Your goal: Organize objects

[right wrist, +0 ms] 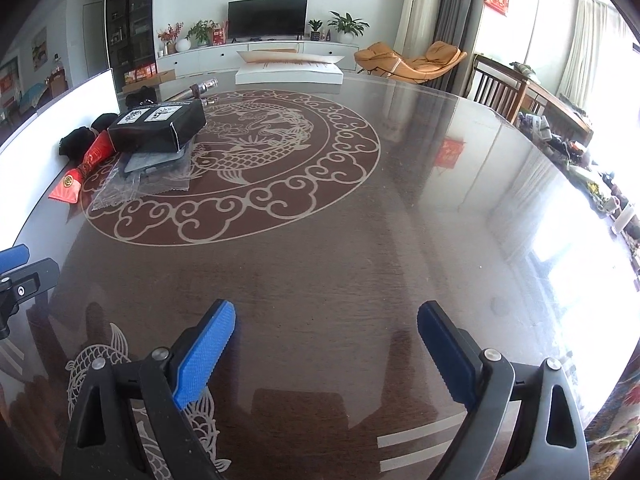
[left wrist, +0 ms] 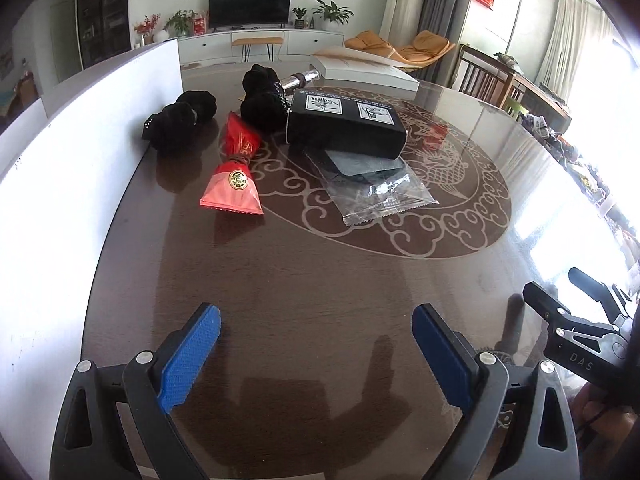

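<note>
Both tongs, left (left wrist: 316,344) and right (right wrist: 326,344), are gaping wide, empty. The pile sits far-left on the counter (left wrist: 320,280): black box (left wrist: 346,126) overlapping a slick bag (left wrist: 372,184). Grab the bag and the box probably slides.

The tabletop (left wrist: 320,280) is dark wood grain under a glossy, mirror-like sheet that reflects the windows, with a pale scrollwork inlay. Near its left edge lie fuzzy black cloth bundles (left wrist: 180,116), a shiny red foil packet (left wrist: 236,168), a matt black cardboard box (left wrist: 344,124) with white paper labels, and a crinkled clear plastic bag (left wrist: 376,192). A polished metal tube (left wrist: 300,80) gleams behind. The gripper pads (left wrist: 192,356) are blue, finely ribbed plastic on matt black frames.
</note>
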The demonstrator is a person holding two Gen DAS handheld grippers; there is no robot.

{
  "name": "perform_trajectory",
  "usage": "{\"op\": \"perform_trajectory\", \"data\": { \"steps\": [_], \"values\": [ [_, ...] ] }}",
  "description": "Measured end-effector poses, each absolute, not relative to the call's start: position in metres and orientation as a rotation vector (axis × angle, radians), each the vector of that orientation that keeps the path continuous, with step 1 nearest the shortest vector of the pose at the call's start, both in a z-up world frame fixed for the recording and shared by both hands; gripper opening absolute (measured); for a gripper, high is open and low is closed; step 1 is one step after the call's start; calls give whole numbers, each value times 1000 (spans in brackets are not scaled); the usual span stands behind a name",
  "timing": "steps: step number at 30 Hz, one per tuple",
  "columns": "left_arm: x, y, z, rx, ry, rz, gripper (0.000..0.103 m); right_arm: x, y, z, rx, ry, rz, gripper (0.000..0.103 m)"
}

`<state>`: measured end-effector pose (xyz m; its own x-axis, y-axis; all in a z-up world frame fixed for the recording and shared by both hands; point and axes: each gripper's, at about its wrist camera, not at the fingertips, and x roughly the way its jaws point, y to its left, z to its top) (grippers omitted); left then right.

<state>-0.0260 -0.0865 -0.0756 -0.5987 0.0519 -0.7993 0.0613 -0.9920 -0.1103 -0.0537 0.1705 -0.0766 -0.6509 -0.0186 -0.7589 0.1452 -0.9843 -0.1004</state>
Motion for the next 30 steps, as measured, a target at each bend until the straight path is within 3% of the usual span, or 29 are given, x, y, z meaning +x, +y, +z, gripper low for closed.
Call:
{"op": "perform_trajectory", "data": {
  "steps": [5, 11, 30],
  "values": [
    [-26, -92, -80, 1385, 202, -2791, 98, -56, 175, -77, 1292, 180, -2755, 96],
    [-26, -81, -83, 1385, 78, -2788, 98, -61, 182, -80, 1327, 91, -2728, 99],
    [-27, -78, -83, 1400, 20, -2775, 100, -61, 180, -80, 1329, 98, -2721, 101]
  ]
}}
